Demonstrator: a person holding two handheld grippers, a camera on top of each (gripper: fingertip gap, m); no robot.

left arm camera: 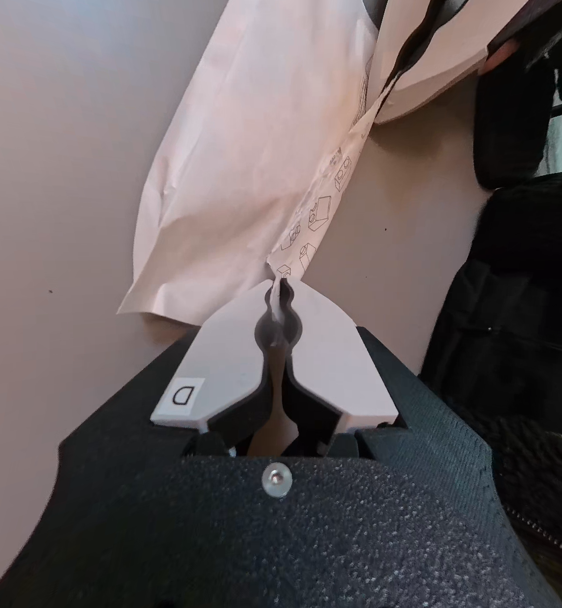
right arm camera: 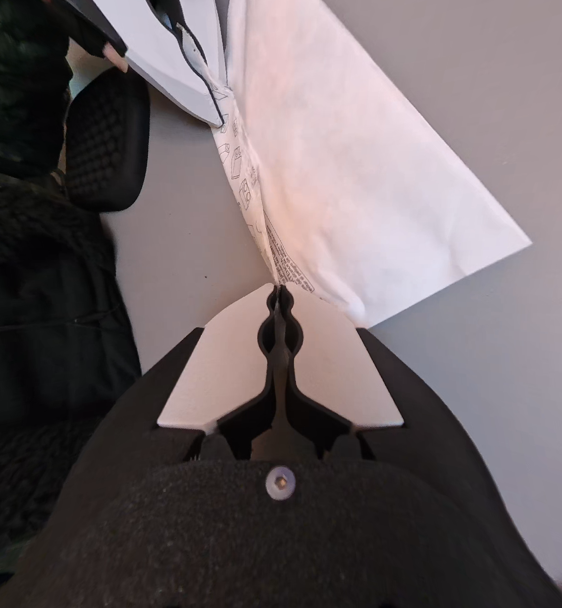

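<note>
White paper bag (left arm camera: 240, 158), printed with small line drawings of bricks along one sealed edge, held up off a pale tabletop (left arm camera: 42, 164) and stretched between two grippers. Left gripper (left arm camera: 281, 279) pinches one end of the printed strip, fingers (left arm camera: 240, 316) pressed together on the paper; a small tear shows just at 11 o'clock from its tips. Right gripper (right arm camera: 279, 287) has its fingers (right arm camera: 322, 329) closed on the other end of the same edge, beside a boxed block of print. From the left wrist view the right gripper sits at 1 o'clock, far end of the strip; from the right wrist view the left one sits at 11 o'clock. Step in hand looks like opening the bag along its top seal, both ends gripped, tear barely begun. Bag body bulges slightly and hangs toward the table; contents cannot be seen. A person's gloved hand (right arm camera: 88, 36) is at the far gripper. Black chair armrest (right arm camera: 108, 148) and dark clothing (left arm camera: 520, 296) lie beyond the table's edge.
</note>
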